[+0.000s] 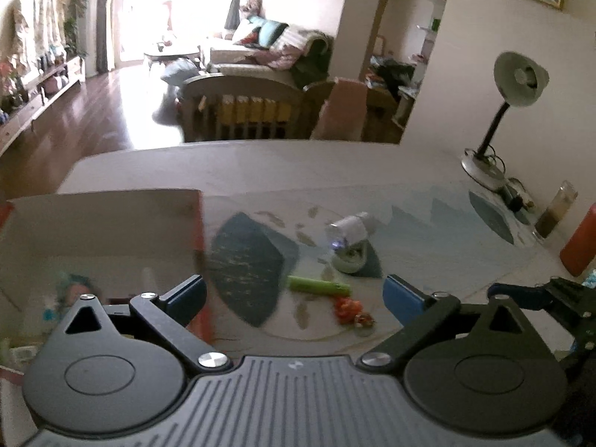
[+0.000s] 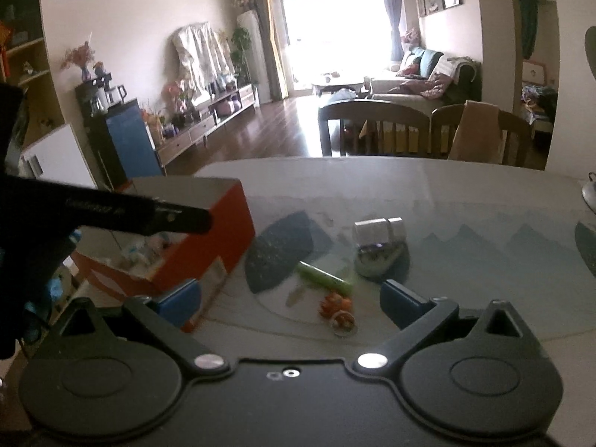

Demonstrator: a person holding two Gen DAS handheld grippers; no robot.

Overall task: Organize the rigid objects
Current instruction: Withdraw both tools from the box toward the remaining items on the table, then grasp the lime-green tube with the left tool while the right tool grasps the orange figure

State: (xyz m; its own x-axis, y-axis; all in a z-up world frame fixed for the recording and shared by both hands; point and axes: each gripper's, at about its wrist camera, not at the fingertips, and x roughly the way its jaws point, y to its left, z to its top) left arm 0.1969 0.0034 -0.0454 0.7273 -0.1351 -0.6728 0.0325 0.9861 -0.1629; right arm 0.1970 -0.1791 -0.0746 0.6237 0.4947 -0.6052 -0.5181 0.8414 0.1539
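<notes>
Left gripper point(image 1: 294, 294) fingers released, right gripper point(image 2: 290, 296) fingers released, both empty | green stick point(image 2: 323, 277), orange keychain point(image 2: 337, 309) on tabletop point(image 2: 465, 190) beside red box point(image 2: 223, 231) | I risk nudging them aside.

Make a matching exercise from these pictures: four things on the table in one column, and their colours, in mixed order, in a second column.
Things:
1. box
2. stick
3. lamp
4. bottle

Colours:
A. green
B. orange-red outside, pale inside
C. red
D. grey shade on a black neck

Pairs: 1-B, 2-A, 3-D, 4-C
</notes>
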